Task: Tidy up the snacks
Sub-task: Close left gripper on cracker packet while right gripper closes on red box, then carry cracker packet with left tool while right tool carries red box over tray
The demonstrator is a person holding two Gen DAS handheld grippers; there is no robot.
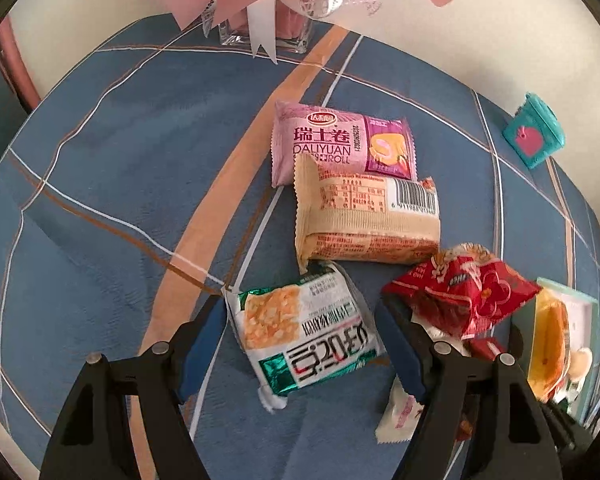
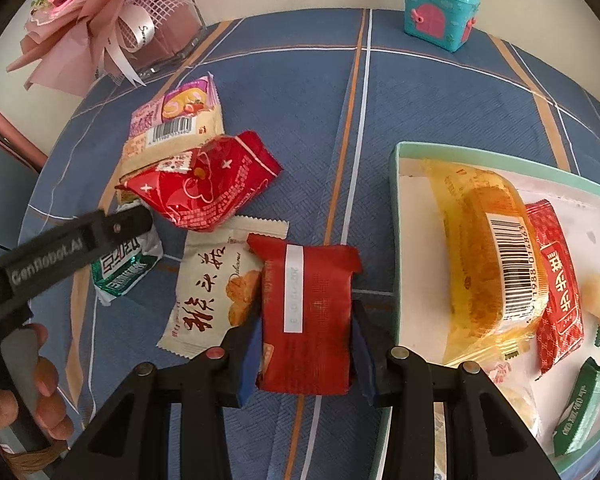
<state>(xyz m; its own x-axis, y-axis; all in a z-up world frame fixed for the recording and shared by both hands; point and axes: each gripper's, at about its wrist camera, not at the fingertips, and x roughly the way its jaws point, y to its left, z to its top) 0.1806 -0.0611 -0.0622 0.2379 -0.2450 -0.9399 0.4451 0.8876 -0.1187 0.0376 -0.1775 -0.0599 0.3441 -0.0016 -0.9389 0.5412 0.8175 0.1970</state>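
Snacks lie on a blue plaid tablecloth. My left gripper [image 1: 304,340] is open, its blue pads on either side of a green and white snack packet [image 1: 304,336], which also shows in the right wrist view [image 2: 126,268]. A crumpled red packet [image 1: 464,292] lies against its right finger. My right gripper [image 2: 306,344] is shut on a dark red packet [image 2: 306,316], beside a mint-rimmed box [image 2: 396,216]. The box holds a yellow cake packet [image 2: 488,256], a red packet [image 2: 560,292] and a green candy [image 2: 580,412].
A purple Swiss roll packet [image 1: 340,144] and a beige packet [image 1: 364,216] lie behind the left gripper. A white pastry packet [image 2: 212,292] lies left of the right gripper. A pink bouquet in a glass vase [image 2: 168,28] and a teal toy case [image 2: 440,6] stand at the back.
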